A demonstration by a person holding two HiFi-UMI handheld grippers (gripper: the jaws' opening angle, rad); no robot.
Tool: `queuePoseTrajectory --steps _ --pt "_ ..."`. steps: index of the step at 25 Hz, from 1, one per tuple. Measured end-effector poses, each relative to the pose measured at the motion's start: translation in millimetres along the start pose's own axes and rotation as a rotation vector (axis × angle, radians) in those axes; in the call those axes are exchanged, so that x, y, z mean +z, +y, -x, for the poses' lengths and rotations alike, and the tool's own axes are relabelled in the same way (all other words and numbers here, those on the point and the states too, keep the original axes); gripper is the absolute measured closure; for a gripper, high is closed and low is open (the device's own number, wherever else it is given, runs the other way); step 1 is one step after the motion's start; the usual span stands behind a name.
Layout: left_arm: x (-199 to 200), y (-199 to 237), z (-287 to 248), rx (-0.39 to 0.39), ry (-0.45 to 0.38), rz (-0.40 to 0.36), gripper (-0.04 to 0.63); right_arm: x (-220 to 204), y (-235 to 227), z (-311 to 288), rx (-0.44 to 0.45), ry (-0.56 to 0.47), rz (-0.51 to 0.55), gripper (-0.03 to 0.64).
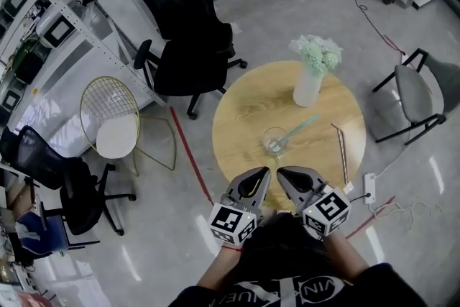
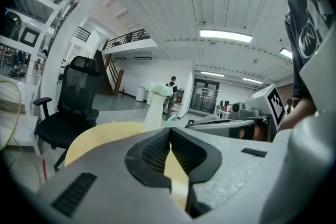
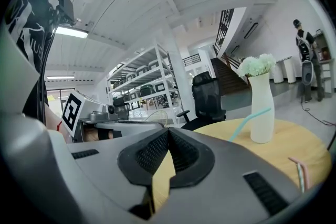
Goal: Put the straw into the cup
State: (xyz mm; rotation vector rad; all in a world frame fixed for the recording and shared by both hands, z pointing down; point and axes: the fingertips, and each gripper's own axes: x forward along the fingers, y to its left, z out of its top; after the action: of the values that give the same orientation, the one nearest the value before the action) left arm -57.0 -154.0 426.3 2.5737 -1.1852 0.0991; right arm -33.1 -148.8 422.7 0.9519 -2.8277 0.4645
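Head view, and both grippers sit side by side at the near edge of the round wooden table [image 1: 241, 108]. The left gripper [image 1: 263, 171] has its jaws pressed together with nothing between them. The left gripper view confirms it: black pads meeting at the tip, only tabletop showing below.

Same story for the right gripper [image 1: 282, 171], jaws together and empty, and the right gripper view shows its pads tip to tip.

Now the cup [image 1: 274, 142]: clear glass, standing upright near the middle of the table, just beyond the two gripper tips. The teal straw [image 1: 302, 127] is in it, lower end down inside the glass, upper end leaning out towards the white vase [image 1: 307, 86] with its pale green flowers [image 1: 317, 51]. Neither gripper is touching cup or straw.

A second straw [image 1: 342, 153], pinkish, lies flat on the table to the right of the cup, well apart from it. Off the table there's a black office chair [image 1: 183, 18] at the far left and a grey chair [image 1: 417, 93] on the right.
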Motion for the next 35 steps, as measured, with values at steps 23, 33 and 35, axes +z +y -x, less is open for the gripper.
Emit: queuePoseTrajectory --steps 23,33,35 --pt "-4.6 -46.7 29.3 -0.092 -0.006 -0.032 0.583 -0.2 34.9 41.3 -0.071 -0.036 0.021 0.614" --pt "-5.8 -55.3 54.6 -0.123 -0.015 -0.053 0.583 -3.0 61.8 47.3 -0.100 -0.048 0.027 0.614" --pt "-6.8 -57.7 60.2 -0.127 -0.014 -0.054 0.583 -4.0 68.6 49.4 -0.102 -0.048 0.029 0.614"
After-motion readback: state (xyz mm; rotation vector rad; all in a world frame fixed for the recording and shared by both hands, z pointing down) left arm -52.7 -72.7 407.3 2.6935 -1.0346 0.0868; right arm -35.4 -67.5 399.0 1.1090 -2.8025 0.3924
